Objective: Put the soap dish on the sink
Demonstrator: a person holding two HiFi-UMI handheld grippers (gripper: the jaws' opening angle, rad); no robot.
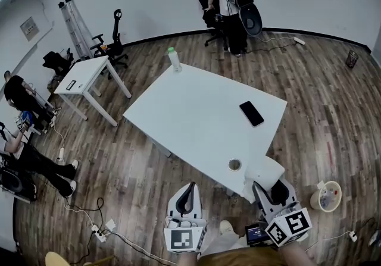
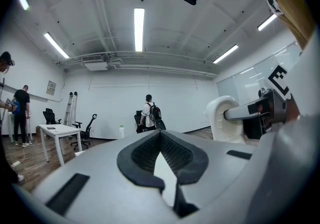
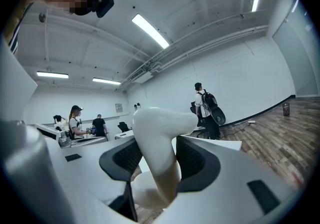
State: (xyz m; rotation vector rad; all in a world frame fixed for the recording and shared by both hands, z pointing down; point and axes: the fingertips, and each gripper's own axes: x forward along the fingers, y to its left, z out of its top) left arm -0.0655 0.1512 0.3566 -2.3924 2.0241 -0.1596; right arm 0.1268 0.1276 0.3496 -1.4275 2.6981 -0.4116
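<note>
The soap dish (image 3: 156, 143), a smooth white curved piece, is clamped by its edge between the pads of the right gripper (image 1: 266, 186). In the head view it sits at the lower right, close to the near corner of the white table (image 1: 202, 110). The left gripper (image 1: 189, 193) has its jaws clenched together on nothing, at the lower centre of that view.

No sink shows in any view, so the carry probably has some way to go. That makes the hold the main risk. The pads pinch only a narrow band of a glossy, rounded wall, and most of the dish hangs outside the jaws. A jolt or a quick swing could make it pivot or slide free onto the wooden floor.

The table corner is close to the dish, and a careless turn could knock the dish against it.

Cables (image 1: 89, 223) trail across the floor at the lower left, and a small bucket (image 1: 326, 195) stands at the lower right. Either could trip the person.
</note>
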